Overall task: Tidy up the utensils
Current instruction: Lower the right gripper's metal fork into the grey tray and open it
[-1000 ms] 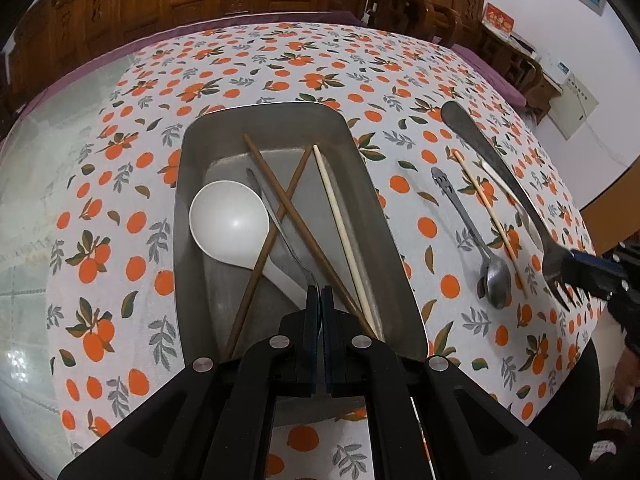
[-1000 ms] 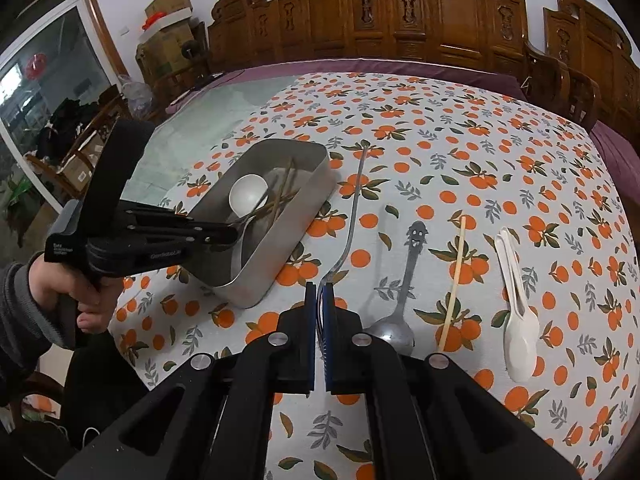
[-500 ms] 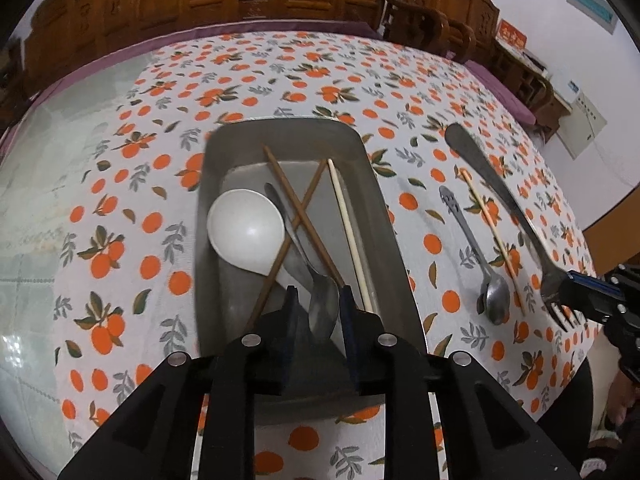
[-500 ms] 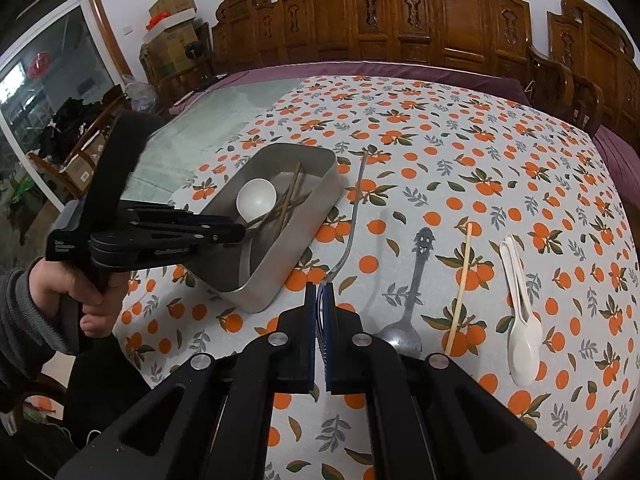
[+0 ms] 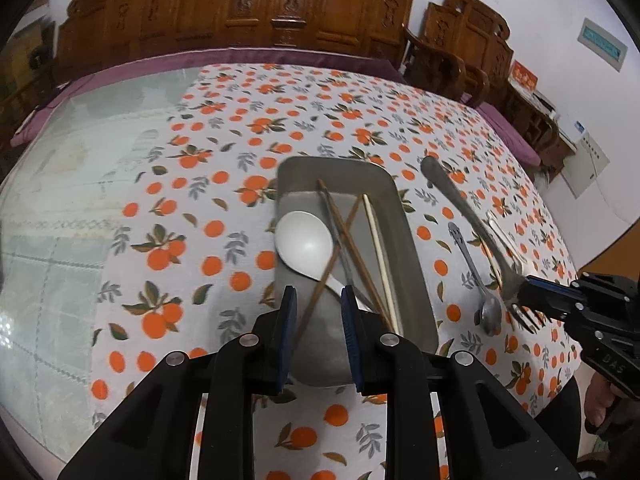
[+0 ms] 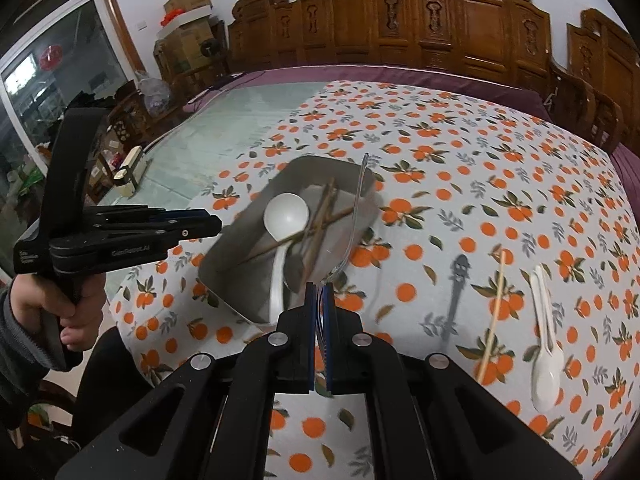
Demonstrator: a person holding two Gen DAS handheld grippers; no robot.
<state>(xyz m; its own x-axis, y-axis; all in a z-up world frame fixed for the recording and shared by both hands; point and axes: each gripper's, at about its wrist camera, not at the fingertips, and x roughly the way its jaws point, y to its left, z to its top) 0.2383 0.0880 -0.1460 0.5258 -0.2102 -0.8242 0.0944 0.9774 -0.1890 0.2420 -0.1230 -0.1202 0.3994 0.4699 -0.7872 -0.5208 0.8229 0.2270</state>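
While the left tongs (image 5: 316, 308) hang released and tilted down over the tray's (image 5: 416, 264) near end, the right tongs (image 6: 319, 312) grip a fork (image 6: 354, 220) beside it.

A tablecloth (image 5: 224, 240) printed with oranges covered the middle of the frame. Carved wooden chairs (image 6: 460, 28) lined the top edge. Cardboard boxes (image 6: 186, 8) sat stacked at the upper left, beside a large window (image 6: 48, 80) at the left edge.
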